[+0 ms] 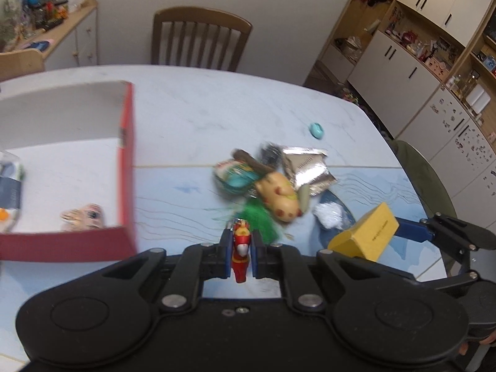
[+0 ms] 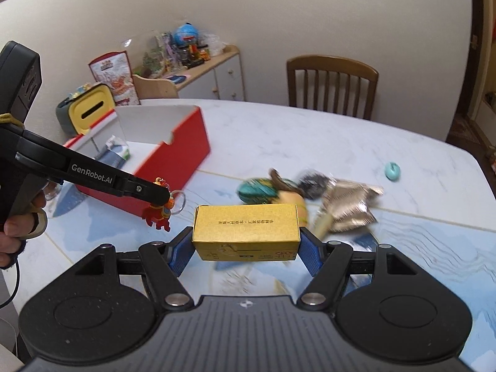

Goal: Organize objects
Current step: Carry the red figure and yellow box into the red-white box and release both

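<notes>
Toy pile (image 1: 266, 183) beside red box (image 1: 127, 161)

Matt yellow cardboard box (image 2: 245, 231), crinkled shiny foil packet (image 2: 348, 206), glossy red cardboard tray (image 2: 183, 155).

Looking like a lived-in home dining room: marble-patterned table (image 1: 235, 99) standing against a plain wall, slatted wooden chair (image 1: 200, 38) tucked in at its far side. Low sideboard (image 2: 214, 71) overflowing with toys and a globe (image 2: 186, 35). Tall shelving with white cupboard doors (image 1: 400, 59) crowding the right, stuffed with household clutter. Small toys and wrappers lying scattered on the tabletop.
</notes>
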Action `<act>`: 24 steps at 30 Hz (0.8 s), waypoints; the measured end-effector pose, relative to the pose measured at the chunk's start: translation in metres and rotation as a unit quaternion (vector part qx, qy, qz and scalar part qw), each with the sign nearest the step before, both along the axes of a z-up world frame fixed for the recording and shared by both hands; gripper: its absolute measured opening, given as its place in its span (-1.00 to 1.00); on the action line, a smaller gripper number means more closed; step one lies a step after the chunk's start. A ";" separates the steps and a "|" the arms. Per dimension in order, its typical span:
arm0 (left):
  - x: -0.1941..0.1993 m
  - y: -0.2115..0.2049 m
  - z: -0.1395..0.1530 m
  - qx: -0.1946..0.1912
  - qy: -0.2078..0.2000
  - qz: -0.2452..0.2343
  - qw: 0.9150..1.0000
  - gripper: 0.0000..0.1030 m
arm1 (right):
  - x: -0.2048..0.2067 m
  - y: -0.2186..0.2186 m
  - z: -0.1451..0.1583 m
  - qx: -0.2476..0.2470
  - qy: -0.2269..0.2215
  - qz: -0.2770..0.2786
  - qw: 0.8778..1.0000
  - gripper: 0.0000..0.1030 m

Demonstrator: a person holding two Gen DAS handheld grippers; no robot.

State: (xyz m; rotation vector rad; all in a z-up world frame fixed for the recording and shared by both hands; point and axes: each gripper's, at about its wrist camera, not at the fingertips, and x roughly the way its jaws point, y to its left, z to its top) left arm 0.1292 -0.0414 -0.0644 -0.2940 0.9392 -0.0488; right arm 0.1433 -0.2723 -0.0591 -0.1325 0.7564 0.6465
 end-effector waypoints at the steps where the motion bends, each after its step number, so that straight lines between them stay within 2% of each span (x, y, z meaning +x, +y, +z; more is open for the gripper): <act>1: -0.001 0.007 0.003 0.001 -0.002 0.003 1.000 -0.81 | -0.001 0.007 0.003 0.000 -0.002 0.003 1.000 0.36; 15: -0.008 0.104 0.033 0.024 -0.023 0.026 0.999 -0.81 | -0.001 0.115 0.028 0.001 -0.018 0.039 0.999 0.36; 24: 0.004 0.160 0.029 0.037 -0.016 0.048 0.998 -0.81 | 0.014 0.181 0.030 0.002 -0.010 0.059 0.998 0.36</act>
